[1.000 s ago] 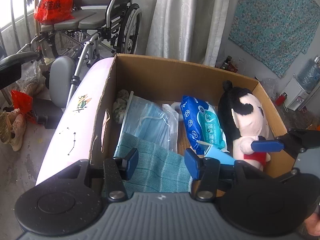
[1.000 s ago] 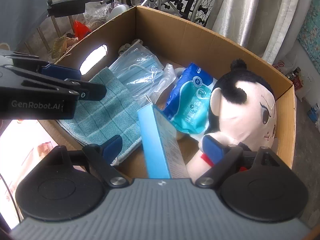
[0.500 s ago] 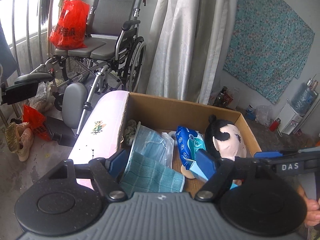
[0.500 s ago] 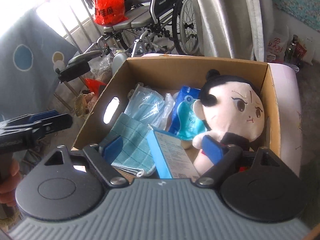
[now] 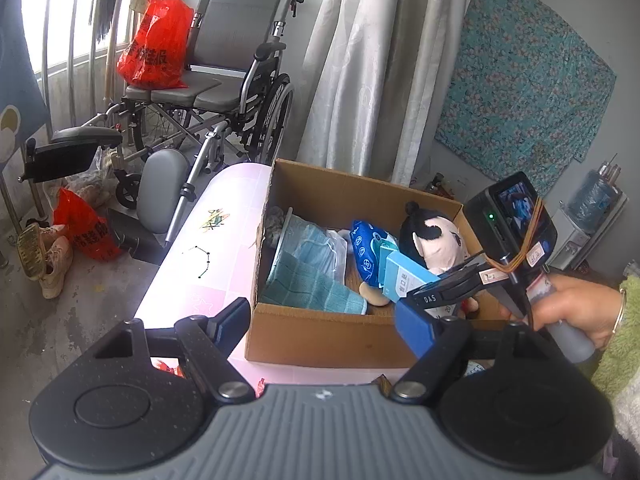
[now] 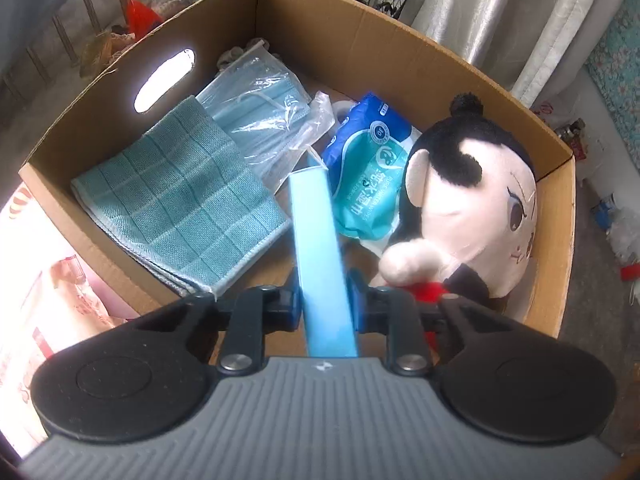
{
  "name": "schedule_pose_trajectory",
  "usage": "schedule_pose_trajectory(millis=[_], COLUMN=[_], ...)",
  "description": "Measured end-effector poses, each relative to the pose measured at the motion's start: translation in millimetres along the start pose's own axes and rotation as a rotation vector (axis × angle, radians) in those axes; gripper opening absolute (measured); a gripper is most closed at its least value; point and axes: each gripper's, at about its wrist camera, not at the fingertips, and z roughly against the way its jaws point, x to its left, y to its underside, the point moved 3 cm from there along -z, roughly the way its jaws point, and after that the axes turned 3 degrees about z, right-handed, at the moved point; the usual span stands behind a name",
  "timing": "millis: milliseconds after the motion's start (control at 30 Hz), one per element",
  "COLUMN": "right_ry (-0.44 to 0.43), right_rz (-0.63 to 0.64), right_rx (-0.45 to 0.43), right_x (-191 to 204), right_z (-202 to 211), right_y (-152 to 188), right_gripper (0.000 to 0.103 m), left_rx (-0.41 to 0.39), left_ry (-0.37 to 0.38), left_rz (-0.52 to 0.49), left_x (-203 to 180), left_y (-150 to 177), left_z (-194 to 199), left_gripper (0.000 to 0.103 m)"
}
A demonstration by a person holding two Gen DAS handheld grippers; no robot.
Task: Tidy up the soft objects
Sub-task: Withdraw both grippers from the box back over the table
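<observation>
right hand-held gripper (image 6: 326,312): I'm clamping the light blue box (image 6: 320,256) between both pads, gripping near its lower end; the upper end is pointing into the cardboard box (image 6: 360,36).
left hand-held gripper (image 5: 322,324): I'm holding it wide open and empty, hovering outside the near wall of the cardboard box.
where things are: the cardboard box is sitting on the pink worktop (image 5: 208,256), toward its right edge. Inside, the teal cloth (image 6: 180,204) is lying by the left wall with the handle cut-out, the bagged face masks (image 6: 256,120) toward the far-left corner, the blue wipes pack (image 6: 364,176) in the middle, the plush doll (image 6: 472,208) against the right wall.
step in hand: I judge I'm placing the light blue box into the free strip of floor between the teal cloth and the wipes pack.
doing it well: I'm aiming to keep the box in line with that gap, lowering it flat, not end-first, so it isn't snagging the mask bag or leaning on the doll's arm; releasing only once it's resting on the floor. I'm keeping the left one clear of the rim.
risk: thin carton, so I'm expecting it to dent under a hard squeeze.
writing: "DAS" is reading on the right unit's finger in the left view; wipes pack print is too small to read reliably; red bag (image 5: 154,50) is showing dark characters I can't make out.
</observation>
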Motion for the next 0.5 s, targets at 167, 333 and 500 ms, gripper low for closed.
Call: schedule_pose_trajectory(millis=[167, 333, 500], right_ry=[0.042, 0.125, 0.087], right_rz=[0.128, 0.302, 0.34], right_rx=[-0.126, -0.149, -0.103], right_x=[9, 26, 36], right_z=[25, 14, 14], right_y=[-9, -16, -5], right_gripper=[0.019, 0.023, 0.068], left_rx=[-0.006, -0.022, 0.0], left_ry=[0.028, 0.019, 0.031], left_rz=[0.03, 0.035, 0.074], left_x=[11, 15, 20], left_y=[10, 16, 26], left_z=[3, 4, 4], left_gripper=[0.08, 0.08, 0.08])
